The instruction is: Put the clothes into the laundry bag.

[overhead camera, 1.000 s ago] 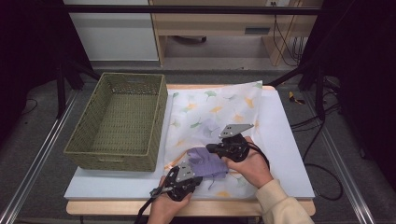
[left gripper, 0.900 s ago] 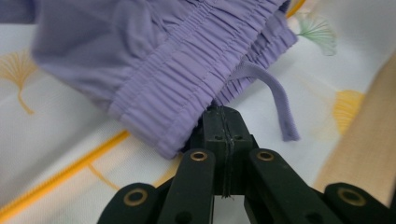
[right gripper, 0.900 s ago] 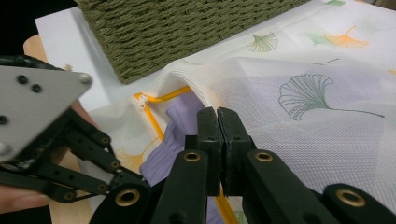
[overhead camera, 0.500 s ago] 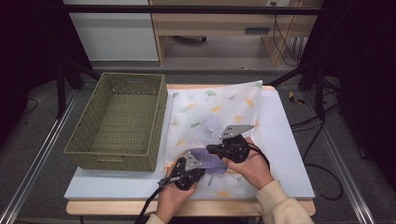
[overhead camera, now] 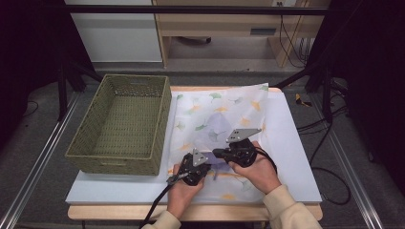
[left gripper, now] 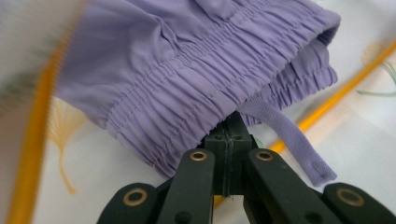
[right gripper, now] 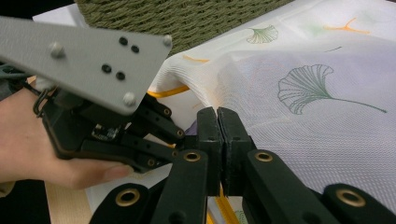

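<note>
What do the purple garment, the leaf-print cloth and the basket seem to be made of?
Purple garment: thin, smooth woven fabric, matte, probably synthetic; gathered elastic band and flat woven drawstring. Leaf-print cloth: sheer white fabric with a fine mesh-like weave; purple shows through it. Basket: olive-green woven cord or rush, matte; twisted strands show.

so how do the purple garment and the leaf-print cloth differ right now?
The purple garment is plain, opaque, with a gathered elastic waistband; the leaf-print cloth is white, sheer and patterned. The garment is bunched small; the cloth is much larger and lies partly over it. The left gripper is shut on the garment, the right gripper on the cloth.
</note>
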`<state>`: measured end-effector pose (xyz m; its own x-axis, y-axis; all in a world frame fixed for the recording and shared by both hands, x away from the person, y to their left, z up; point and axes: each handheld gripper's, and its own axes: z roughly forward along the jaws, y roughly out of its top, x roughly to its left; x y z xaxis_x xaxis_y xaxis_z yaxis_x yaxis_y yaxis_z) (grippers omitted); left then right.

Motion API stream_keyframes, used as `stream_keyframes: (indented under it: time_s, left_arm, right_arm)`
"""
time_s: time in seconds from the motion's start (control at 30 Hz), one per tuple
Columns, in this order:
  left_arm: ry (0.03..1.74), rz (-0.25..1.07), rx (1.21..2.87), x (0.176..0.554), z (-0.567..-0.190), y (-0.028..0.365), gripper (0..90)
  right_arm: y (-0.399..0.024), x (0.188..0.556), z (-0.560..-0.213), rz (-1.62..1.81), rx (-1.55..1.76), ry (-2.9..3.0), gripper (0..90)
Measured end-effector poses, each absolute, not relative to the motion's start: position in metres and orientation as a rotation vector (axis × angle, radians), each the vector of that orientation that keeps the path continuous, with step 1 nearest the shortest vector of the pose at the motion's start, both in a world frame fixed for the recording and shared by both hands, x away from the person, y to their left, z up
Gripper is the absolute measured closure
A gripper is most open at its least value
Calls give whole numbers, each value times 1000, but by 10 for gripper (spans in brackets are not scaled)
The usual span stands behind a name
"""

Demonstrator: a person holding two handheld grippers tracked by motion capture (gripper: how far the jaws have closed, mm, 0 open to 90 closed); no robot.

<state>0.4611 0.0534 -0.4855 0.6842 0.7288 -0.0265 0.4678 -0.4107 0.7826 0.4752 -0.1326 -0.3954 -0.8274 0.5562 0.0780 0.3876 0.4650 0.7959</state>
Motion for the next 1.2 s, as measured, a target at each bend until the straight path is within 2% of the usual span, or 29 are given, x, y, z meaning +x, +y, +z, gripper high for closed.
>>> stream_keyframes:
  time_s: [1.2]
  left_arm:
    - [959,441,2054,493,-485,40,900]
  right_arm:
    - [-139,476,-408,1265,894,2523,891]
